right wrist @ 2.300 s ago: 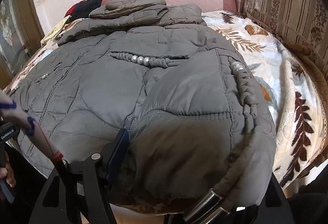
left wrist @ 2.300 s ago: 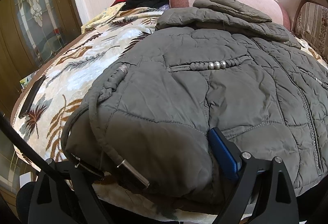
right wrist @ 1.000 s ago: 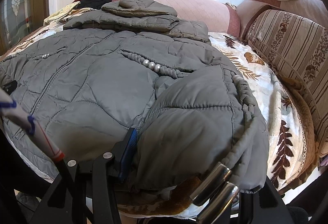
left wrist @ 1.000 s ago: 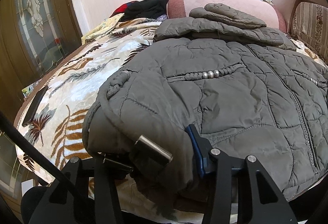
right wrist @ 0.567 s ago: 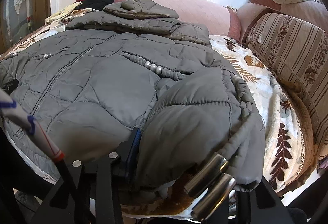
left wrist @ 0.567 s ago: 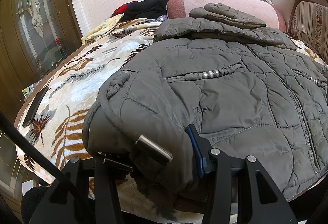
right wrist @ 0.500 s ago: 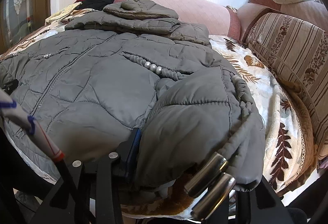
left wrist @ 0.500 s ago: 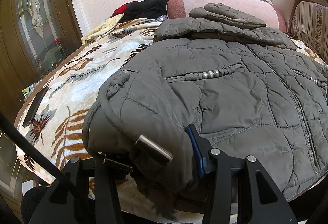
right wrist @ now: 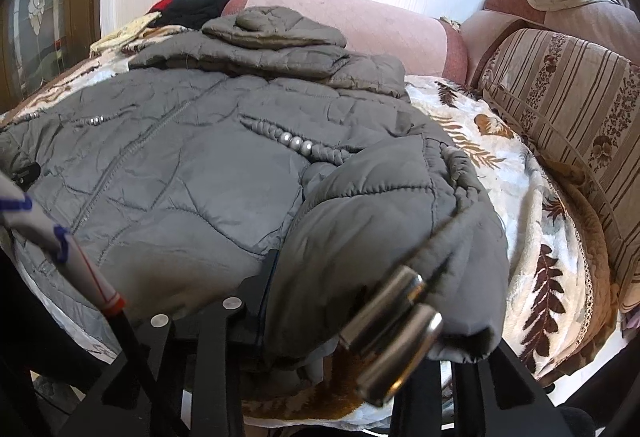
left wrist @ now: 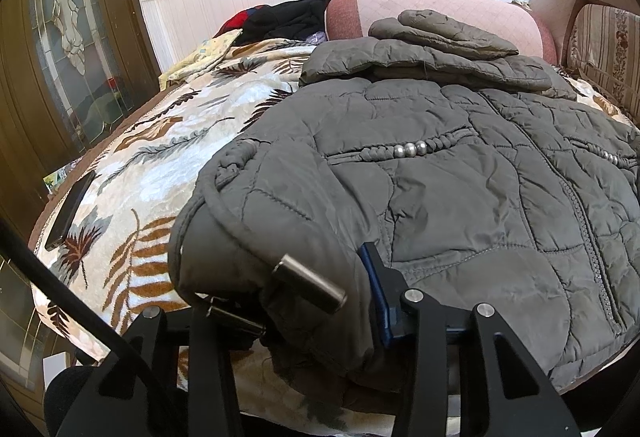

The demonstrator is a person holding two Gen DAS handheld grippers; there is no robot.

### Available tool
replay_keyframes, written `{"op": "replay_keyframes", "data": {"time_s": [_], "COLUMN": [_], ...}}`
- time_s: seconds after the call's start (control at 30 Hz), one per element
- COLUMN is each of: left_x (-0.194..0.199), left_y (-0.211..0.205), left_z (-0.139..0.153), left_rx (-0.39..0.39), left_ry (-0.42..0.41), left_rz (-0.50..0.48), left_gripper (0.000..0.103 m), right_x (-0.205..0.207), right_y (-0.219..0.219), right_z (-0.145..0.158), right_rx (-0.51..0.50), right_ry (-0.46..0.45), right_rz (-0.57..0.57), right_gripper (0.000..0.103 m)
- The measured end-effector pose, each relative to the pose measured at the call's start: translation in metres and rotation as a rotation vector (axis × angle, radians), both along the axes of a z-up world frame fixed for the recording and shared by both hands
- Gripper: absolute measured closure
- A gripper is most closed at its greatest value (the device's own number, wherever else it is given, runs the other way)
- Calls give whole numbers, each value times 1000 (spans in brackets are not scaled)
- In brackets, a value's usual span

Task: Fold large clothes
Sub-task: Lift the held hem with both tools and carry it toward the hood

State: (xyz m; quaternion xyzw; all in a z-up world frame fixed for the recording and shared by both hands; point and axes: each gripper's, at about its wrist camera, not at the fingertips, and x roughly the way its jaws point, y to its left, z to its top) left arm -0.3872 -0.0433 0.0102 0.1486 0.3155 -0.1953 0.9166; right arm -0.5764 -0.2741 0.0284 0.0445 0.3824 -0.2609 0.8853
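A large grey quilted jacket (left wrist: 460, 173) lies front-up across the bed, its hood and sleeves folded at the far end. It also shows in the right wrist view (right wrist: 192, 173). My left gripper (left wrist: 304, 301) is shut on the jacket's near left hem corner, with a metal drawcord toggle (left wrist: 308, 283) resting on the bunched cloth. My right gripper (right wrist: 348, 309) is shut on the near right hem corner, lifted a little off the bed, with two metal toggles (right wrist: 392, 321) hanging over it. The right fingers are mostly hidden under cloth.
A leaf-patterned blanket (left wrist: 152, 165) covers the bed. A pink bolster (left wrist: 440, 9) and dark clothes (left wrist: 288, 17) lie at the far end. A striped sofa back (right wrist: 568, 109) runs along the right. A dark phone (left wrist: 70, 211) lies near the bed's left edge by a wooden door (left wrist: 60, 49).
Both grippers have closed on the hem corners since 2.3 s ago. In the last half second the right gripper has lifted and drawn its corner up; the left is still.
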Motion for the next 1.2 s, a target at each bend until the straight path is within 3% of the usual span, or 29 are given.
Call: {"op": "replay_keyframes", "data": {"time_s": [0.13, 0.3, 0.5, 0.67, 0.8, 0.9, 1.03, 1.1, 1.2], "left_x": [2, 9, 36, 87, 140, 197, 258, 284, 313], "left_y": [2, -3, -25, -61, -102, -145, -184, -194, -195], "left_z": [12, 49, 110, 181, 227, 249, 256, 253, 246], "left_rx": [-21, -61, -119, -176, -174, -155, -136, -110, -117], "left_ry": [3, -49, -137, -185, -243, -214, -224, -243, -232], "left_rz": [-4, -33, -64, -95, -86, -84, -16, 35, 68], "left_gripper": [66, 70, 71, 71, 71, 71, 65, 51, 51], "right_x": [-5, -8, 7, 42, 98, 155, 237, 278, 314], "right_y": [-1, -7, -18, -50, -96, -136, -192, -221, -256], "right_z": [11, 34, 87, 139, 181, 197, 189, 176, 155], "right_rx": [-6, -3, -52, -77, -58, -39, 3, 14, -2], "right_ry": [-37, -106, -222, -306, -354, -342, -282, -235, -182], "right_rz": [5, 17, 45, 63, 54, 37, -20, -62, -131], "right_gripper": [68, 70, 71, 71, 72, 72, 72, 72, 72]}}
